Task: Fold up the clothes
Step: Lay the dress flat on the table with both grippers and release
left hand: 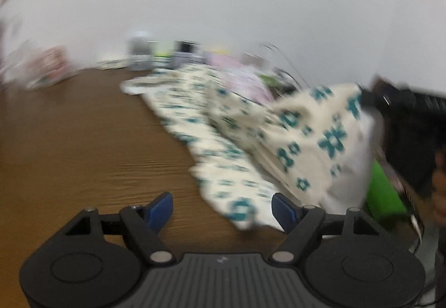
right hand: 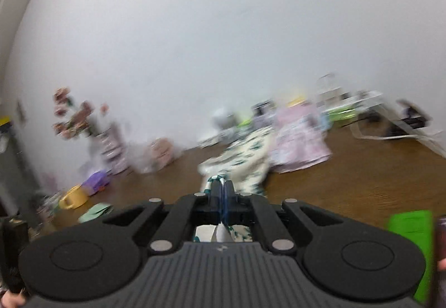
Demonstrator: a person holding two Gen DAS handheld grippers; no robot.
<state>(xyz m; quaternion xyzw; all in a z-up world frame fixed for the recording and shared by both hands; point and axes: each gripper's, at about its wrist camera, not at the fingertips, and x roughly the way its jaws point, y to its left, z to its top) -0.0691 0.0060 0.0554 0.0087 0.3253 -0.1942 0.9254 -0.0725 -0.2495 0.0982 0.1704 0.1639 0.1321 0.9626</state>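
At lower centre of the right wrist view, the right gripper (right hand: 222, 185) is clamped on an edge of the cream, teal-patterned garment (right hand: 245, 157). Low in the left wrist view, the left gripper (left hand: 222, 206) stands spread, empty, over the garment's near corner on the brown table (left hand: 83, 135).

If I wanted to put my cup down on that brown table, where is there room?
The bare wood left of the patterned cloth is free, in front of the open left tool. Another bare stretch lies right of the pink clothes. The back edge by the wall is crowded with small items, and so is the corner by the yellow cup.
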